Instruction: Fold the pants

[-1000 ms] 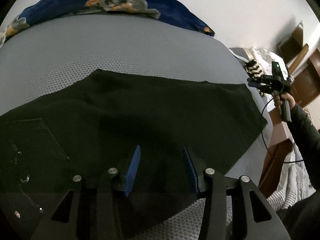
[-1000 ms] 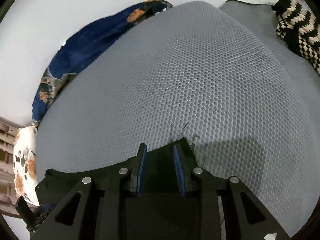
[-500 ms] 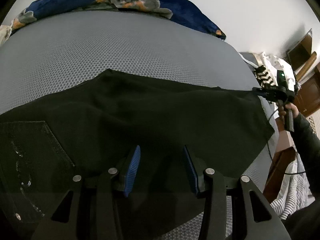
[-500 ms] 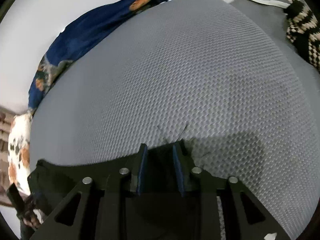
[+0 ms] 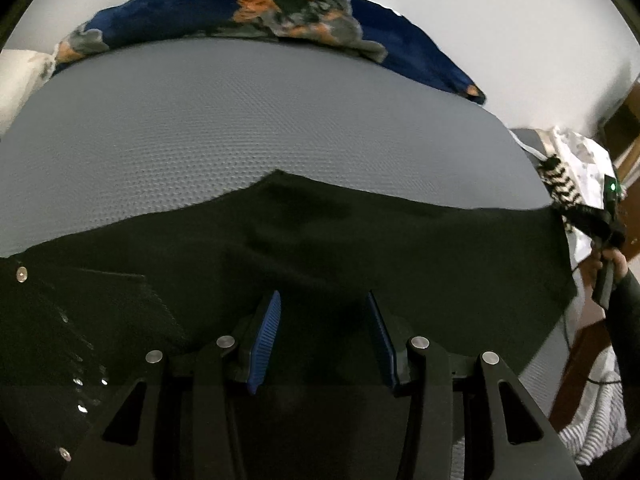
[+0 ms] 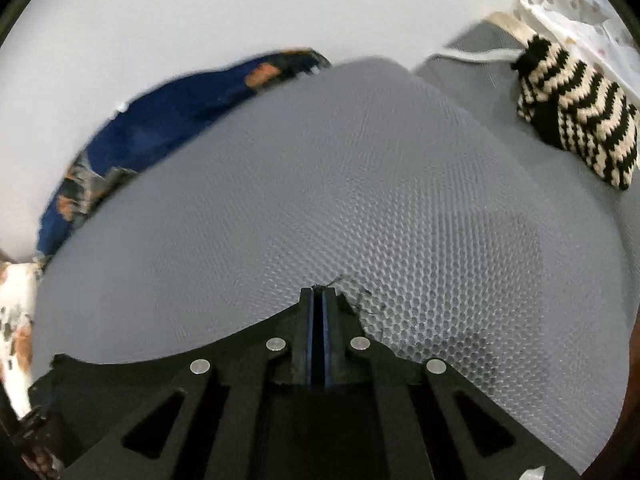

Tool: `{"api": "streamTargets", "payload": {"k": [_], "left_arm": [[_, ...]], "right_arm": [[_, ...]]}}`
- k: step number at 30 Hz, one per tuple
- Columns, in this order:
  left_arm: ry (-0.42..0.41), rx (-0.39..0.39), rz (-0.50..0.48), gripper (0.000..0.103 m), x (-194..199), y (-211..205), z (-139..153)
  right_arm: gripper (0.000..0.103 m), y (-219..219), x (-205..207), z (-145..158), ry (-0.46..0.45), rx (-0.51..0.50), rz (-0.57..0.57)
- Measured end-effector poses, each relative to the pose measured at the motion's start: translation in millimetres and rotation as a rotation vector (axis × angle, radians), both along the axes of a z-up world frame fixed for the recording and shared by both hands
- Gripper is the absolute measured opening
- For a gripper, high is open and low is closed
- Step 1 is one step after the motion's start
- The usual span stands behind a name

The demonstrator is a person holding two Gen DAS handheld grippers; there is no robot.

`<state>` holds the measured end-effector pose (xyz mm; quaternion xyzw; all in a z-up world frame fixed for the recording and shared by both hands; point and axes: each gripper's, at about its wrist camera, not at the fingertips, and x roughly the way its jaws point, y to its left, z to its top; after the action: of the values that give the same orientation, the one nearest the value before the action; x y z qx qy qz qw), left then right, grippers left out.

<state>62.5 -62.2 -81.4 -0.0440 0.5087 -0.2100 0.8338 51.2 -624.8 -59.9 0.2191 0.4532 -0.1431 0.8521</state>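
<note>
The black pants (image 5: 360, 248) lie spread across the grey mesh bed cover (image 5: 240, 120), a studded pocket at the left (image 5: 60, 320). My left gripper (image 5: 323, 312) is open, its blue pads (image 5: 268, 336) just above the cloth near the waist side. My right gripper (image 6: 319, 294) is shut on the pants' hem corner (image 6: 352, 308), frayed threads sticking out; in the left wrist view it appears at the far right edge (image 5: 596, 220), holding the leg end.
A blue floral blanket (image 5: 280, 24) lies along the far edge by the white wall. A black-and-cream knitted item (image 6: 576, 120) and white patterned cloth (image 6: 592, 12) lie to the right. Wooden furniture (image 5: 580, 356) stands past the bed's right edge.
My right gripper has closed on the hem corner of the pants. The left gripper stays open over the cloth, and its view has shifted slightly.
</note>
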Motion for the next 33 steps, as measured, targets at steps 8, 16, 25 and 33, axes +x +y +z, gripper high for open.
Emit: {"api": "streamTargets", "payload": {"k": [8,16,25,33], "left_arm": [[0.013,0.007,0.027,0.045,9,16,-17],[-0.014,0.004,0.032,0.045,-1,26,1],[-0.012,0.015,0.119,0.045,-21,85,3],[0.000,-0.046,0.130,0.045,-45,114,-3]], "right_arm": [[0.011,-10,1,-18,0.063,0.011,-0.078],[0.019,39,5,31,0.013,0.001,0.001],[0.020,222,75,37,0.028,0.139,0.510],[0.029,386,127,12,0.146,0.265,0.888]]}}
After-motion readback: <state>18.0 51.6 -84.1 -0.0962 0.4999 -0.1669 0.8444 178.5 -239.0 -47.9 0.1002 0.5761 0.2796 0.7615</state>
